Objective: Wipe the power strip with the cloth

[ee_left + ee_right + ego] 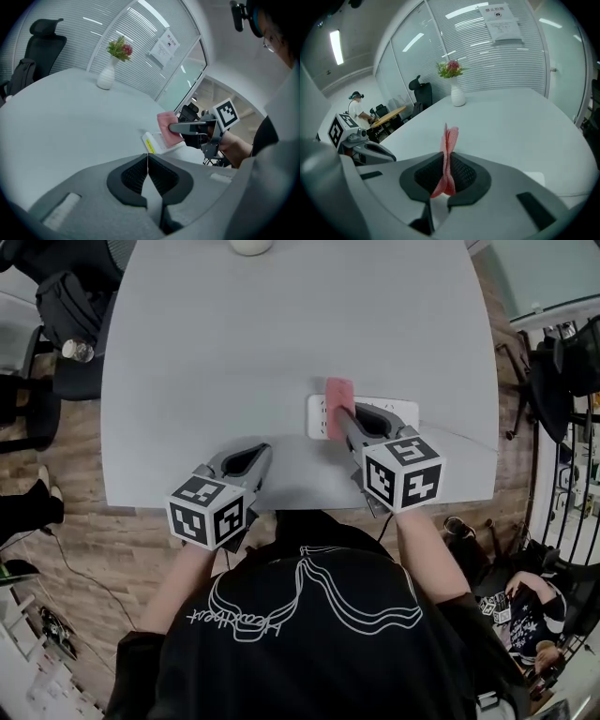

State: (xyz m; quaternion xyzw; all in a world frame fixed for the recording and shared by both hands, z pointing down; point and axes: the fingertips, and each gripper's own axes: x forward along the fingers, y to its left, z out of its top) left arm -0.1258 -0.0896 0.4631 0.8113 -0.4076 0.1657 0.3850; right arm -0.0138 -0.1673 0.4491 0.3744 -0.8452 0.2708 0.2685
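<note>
A white power strip lies flat near the front edge of the grey table. My right gripper is shut on a folded pink cloth, which hangs over the strip's left part. From the right gripper view the cloth stands pinched upright between the jaws. The left gripper view shows the cloth above the strip. My left gripper rests low at the table's front edge, left of the strip, jaws pressed together on nothing.
A white vase with flowers stands at the table's far side, its base visible at the top of the head view. Black office chairs stand left of the table. A second person sits at a far desk.
</note>
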